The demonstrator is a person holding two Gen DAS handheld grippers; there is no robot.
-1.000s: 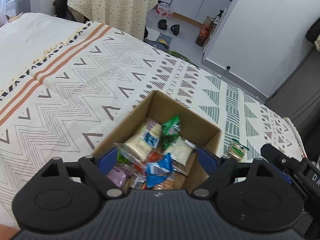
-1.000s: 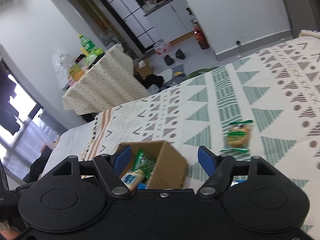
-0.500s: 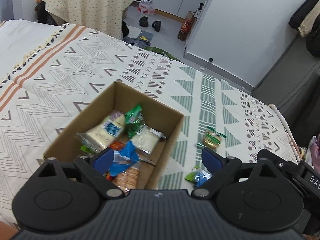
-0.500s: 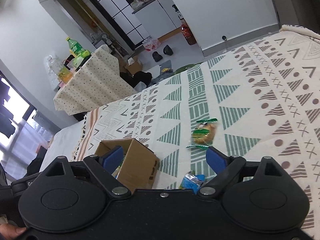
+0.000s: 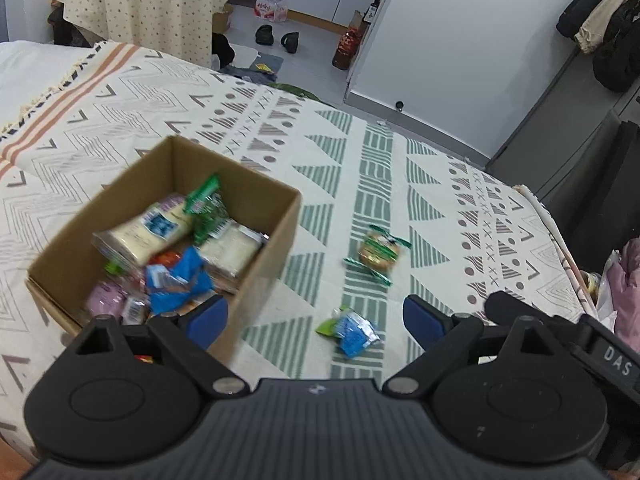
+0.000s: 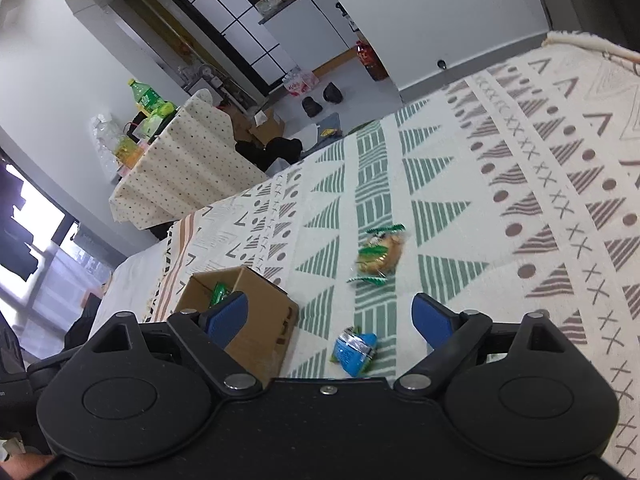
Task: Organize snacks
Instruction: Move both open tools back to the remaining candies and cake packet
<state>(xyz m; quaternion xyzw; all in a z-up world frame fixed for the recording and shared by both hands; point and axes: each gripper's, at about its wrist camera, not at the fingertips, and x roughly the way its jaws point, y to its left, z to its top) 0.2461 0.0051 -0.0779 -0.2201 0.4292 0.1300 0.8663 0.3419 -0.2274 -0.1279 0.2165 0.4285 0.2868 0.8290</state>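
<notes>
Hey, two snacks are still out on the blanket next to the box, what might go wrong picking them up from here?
The blue packet lies close to the cardboard box, so the open right gripper could catch the box wall and shove it. The blanket is soft: fingers may pinch fabric with the flat wrapper. The green-wrapped pastry might get squashed if gripped hard.

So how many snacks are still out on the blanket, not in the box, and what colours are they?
Blue packet: 1, lying nearest the grippers.
Green-trimmed packet with a round golden cake: 1, lying farther out.
Total still on the blanket: 2.
The snacks piled in the cardboard box overlap too much to count.
</notes>
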